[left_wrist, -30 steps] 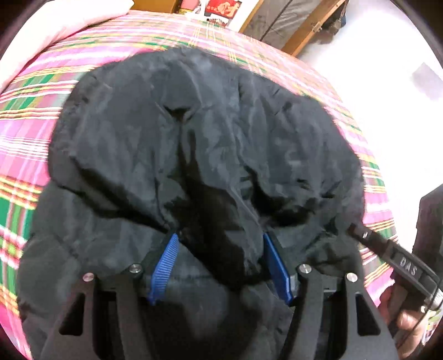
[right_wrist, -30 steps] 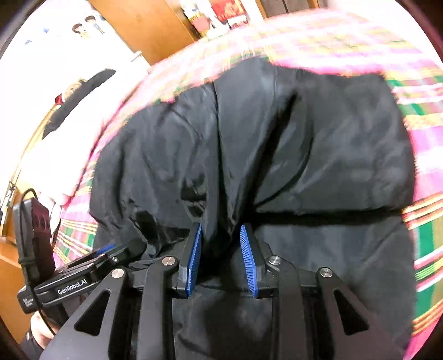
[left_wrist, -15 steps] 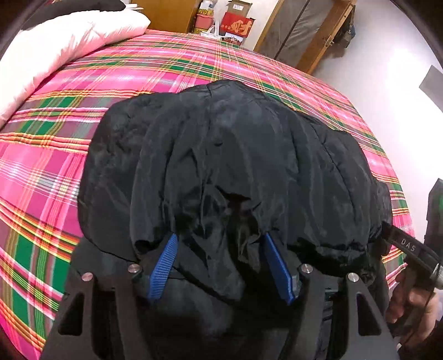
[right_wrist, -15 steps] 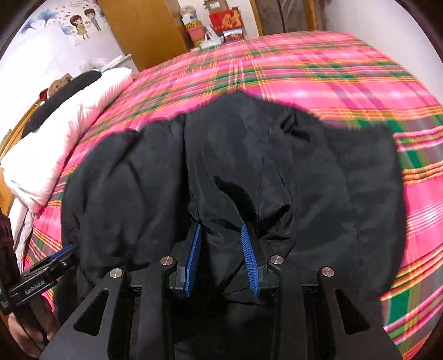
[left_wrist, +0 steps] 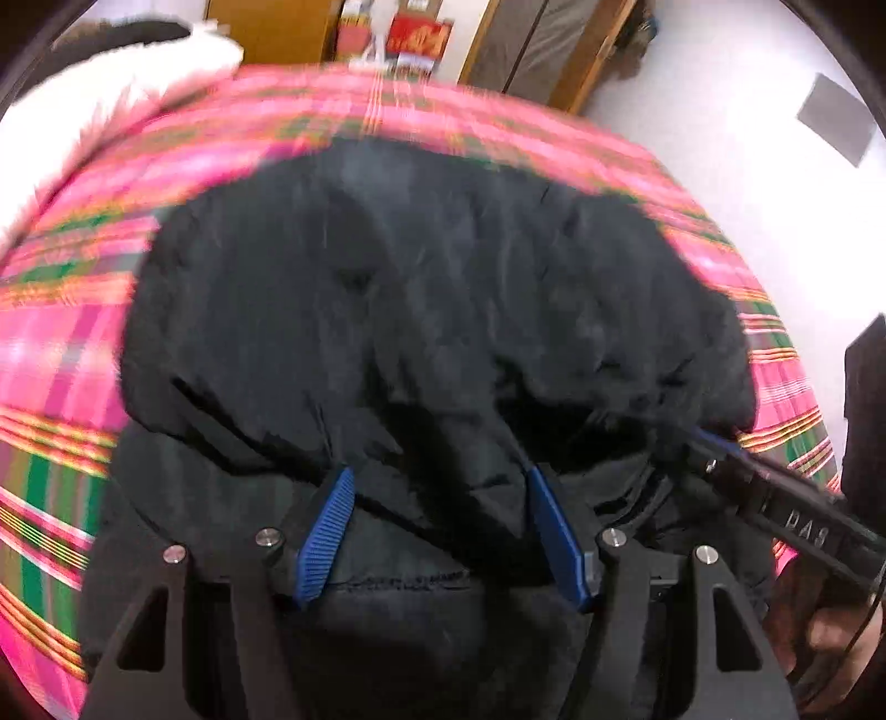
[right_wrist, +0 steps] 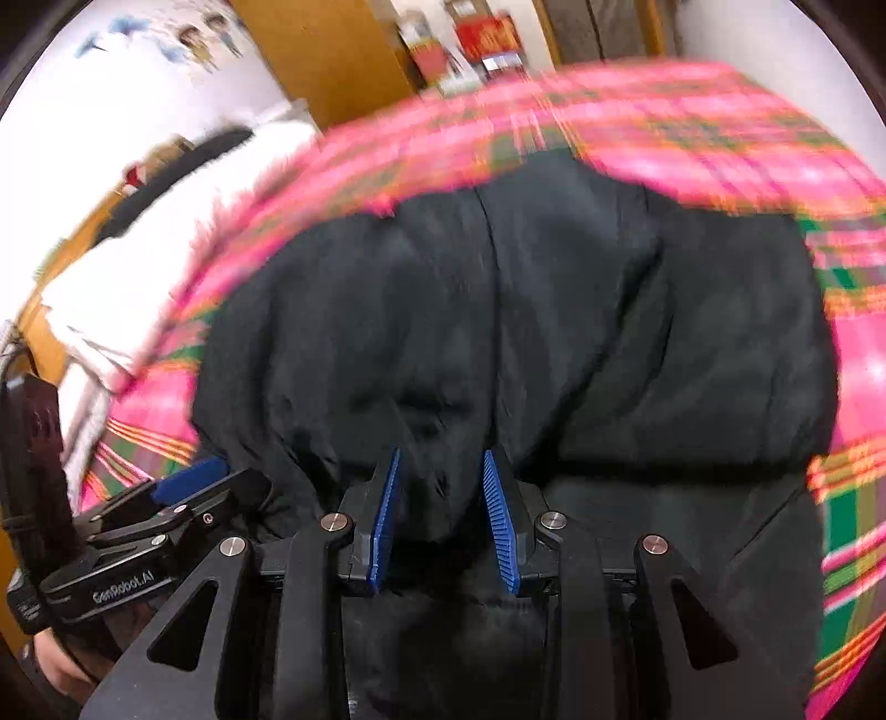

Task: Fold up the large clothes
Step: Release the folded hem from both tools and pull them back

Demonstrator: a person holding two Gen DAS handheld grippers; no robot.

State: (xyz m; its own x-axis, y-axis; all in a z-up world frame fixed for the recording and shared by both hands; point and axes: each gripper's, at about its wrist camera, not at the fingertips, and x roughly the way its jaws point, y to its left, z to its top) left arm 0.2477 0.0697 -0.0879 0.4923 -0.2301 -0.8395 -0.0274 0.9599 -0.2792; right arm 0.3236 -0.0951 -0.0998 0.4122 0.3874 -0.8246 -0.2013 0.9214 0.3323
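Note:
A large black padded jacket (left_wrist: 432, 310) lies bunched on the pink plaid bed (left_wrist: 50, 343); it also fills the right wrist view (right_wrist: 554, 332). My left gripper (left_wrist: 440, 498) is shut on a thick fold of the jacket's near edge, blue pads wide apart around the bunch. My right gripper (right_wrist: 440, 487) is shut on another fold of the same edge. The right gripper shows at the right of the left wrist view (left_wrist: 786, 498), and the left gripper at the lower left of the right wrist view (right_wrist: 155, 526). Both views are motion-blurred.
A white pillow (right_wrist: 144, 277) lies at the bed's left side, also seen in the left wrist view (left_wrist: 99, 111). Wooden furniture (right_wrist: 332, 50) and red boxes (left_wrist: 421, 39) stand beyond the bed. White floor (left_wrist: 747, 138) lies to the right.
Both grippers keep hold of the jacket edge. The views have swung down and closer after rising half a second ago, and the jacket spreads over the bed again.

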